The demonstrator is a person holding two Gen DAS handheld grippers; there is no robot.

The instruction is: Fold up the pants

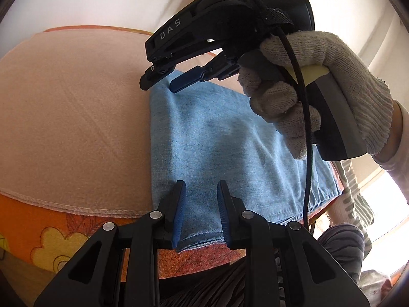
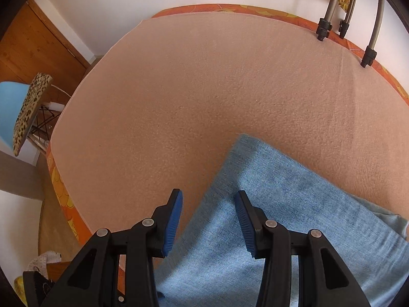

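Folded light-blue denim pants (image 1: pixel 217 140) lie flat on a peach blanket (image 1: pixel 76 102). My left gripper (image 1: pixel 200 204) hovers over their near folded edge. Its blue pads stand a little apart, the flat cloth shows between them, and nothing is pinched. A gloved hand (image 1: pixel 319 89) holds my right gripper (image 1: pixel 163 84) at the pants' far left corner, pointing steeply down. In the right wrist view the right gripper (image 2: pixel 208 217) straddles the left edge of the pants (image 2: pixel 281 217). One pad is over the blanket (image 2: pixel 191 89) and the other over denim, and they stand apart without gripping.
The blanket covers a surface with an orange floral cover (image 1: pixel 51 230). Metal tube legs (image 2: pixel 370 51) rest on its far right rim. A leopard-print cushion (image 2: pixel 28 112) on a blue chair (image 2: pixel 10 107) stands off the left side. The person's striped clothing (image 1: pixel 340 245) is near the front edge.
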